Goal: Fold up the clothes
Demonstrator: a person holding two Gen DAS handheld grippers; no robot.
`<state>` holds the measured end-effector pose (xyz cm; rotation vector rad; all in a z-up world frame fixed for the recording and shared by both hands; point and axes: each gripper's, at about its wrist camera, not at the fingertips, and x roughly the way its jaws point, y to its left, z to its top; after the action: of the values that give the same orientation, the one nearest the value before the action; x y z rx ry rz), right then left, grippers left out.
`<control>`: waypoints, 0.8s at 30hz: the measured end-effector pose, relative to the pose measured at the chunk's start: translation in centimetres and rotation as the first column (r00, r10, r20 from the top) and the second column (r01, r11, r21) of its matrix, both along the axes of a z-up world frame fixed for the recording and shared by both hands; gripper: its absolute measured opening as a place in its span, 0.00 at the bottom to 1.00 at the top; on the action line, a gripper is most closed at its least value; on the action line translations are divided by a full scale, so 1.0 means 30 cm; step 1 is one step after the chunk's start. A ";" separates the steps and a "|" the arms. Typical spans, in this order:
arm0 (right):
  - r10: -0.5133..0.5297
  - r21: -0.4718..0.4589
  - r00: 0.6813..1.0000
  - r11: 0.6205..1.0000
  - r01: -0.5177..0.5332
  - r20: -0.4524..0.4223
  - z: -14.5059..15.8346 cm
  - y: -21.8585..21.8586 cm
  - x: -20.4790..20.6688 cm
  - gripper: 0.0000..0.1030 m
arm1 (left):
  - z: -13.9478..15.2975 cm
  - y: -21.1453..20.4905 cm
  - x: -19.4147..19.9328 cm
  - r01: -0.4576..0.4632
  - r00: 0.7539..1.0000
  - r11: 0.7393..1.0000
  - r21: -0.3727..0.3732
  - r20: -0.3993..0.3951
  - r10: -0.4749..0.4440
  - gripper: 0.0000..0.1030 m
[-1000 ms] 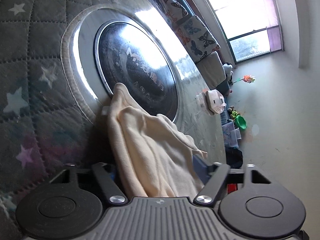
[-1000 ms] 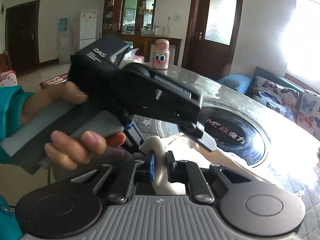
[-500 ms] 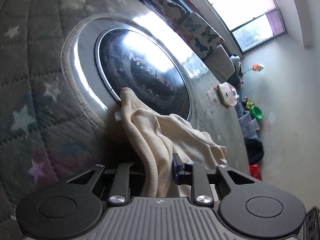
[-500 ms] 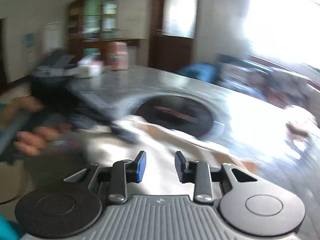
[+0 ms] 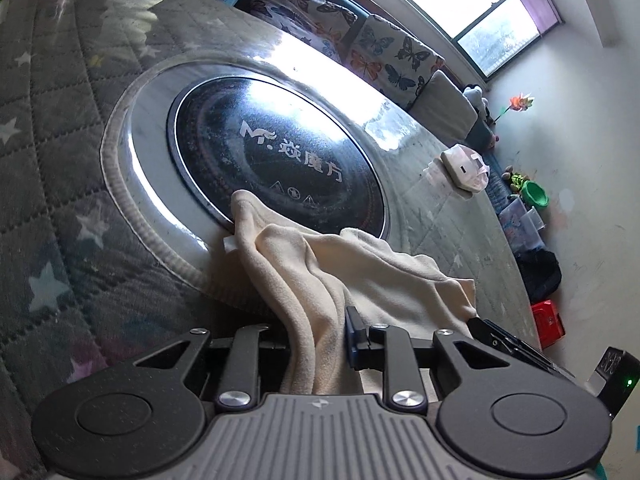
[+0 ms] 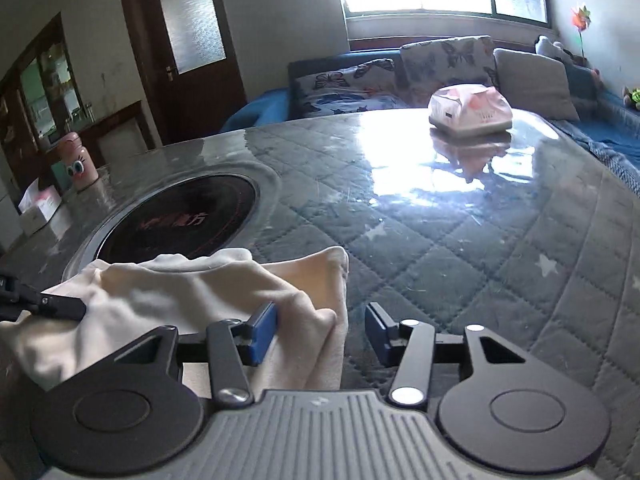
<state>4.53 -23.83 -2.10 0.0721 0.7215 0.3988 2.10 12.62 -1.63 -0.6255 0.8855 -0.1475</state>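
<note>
A crumpled cream cloth [image 5: 320, 264] lies on the quilted table cover, one corner over the rim of the black cooktop disc. My left gripper [image 5: 316, 336] is shut on a bunched fold of it, which hides the left pad. In the right wrist view the cloth [image 6: 180, 292] fills the lower left. My right gripper [image 6: 320, 332] has its jaws opening: the cloth's right edge sits between them, the left blue pad [image 6: 264, 330] against the fabric and the right pad clear of it. The left gripper's fingertip [image 6: 48, 306] rests on the cloth at the far left.
A round black cooktop [image 5: 280, 160] is set in the table under a glossy sheet. A pink-and-white tissue box [image 6: 470, 114] stands at the far side, and a pink bottle [image 6: 80, 160] with a small box at the left. A sofa with butterfly cushions [image 6: 360, 80] lies beyond.
The left gripper has shut on the cloth. The right gripper has let go beside the left one, swung right along the cloth to its other edge, and spread its jaws.
</note>
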 end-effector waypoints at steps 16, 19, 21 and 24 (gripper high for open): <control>-0.009 0.043 0.995 0.999 0.005 0.097 0.096 0.010 -0.099 0.09 | 0.117 -0.090 0.049 0.120 0.987 0.983 0.136 0.095 -0.133 0.20; -0.027 0.025 0.990 0.999 0.023 0.138 0.139 -0.019 -0.119 0.08 | 0.149 -0.146 0.077 0.163 0.976 0.975 0.151 0.117 -0.182 0.19; -0.044 0.010 0.986 0.999 0.043 0.163 0.168 -0.046 -0.128 0.08 | 0.164 -0.190 0.100 0.189 0.970 0.970 0.153 0.125 -0.208 0.19; -0.082 -0.008 0.977 0.996 0.085 0.198 0.216 -0.102 -0.134 0.08 | 0.189 -0.269 0.139 0.226 0.958 0.964 0.140 0.146 -0.246 0.19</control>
<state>0.51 -26.89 4.38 0.0459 0.5233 0.3141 6.28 4.54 4.03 -0.3858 0.8029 -0.3531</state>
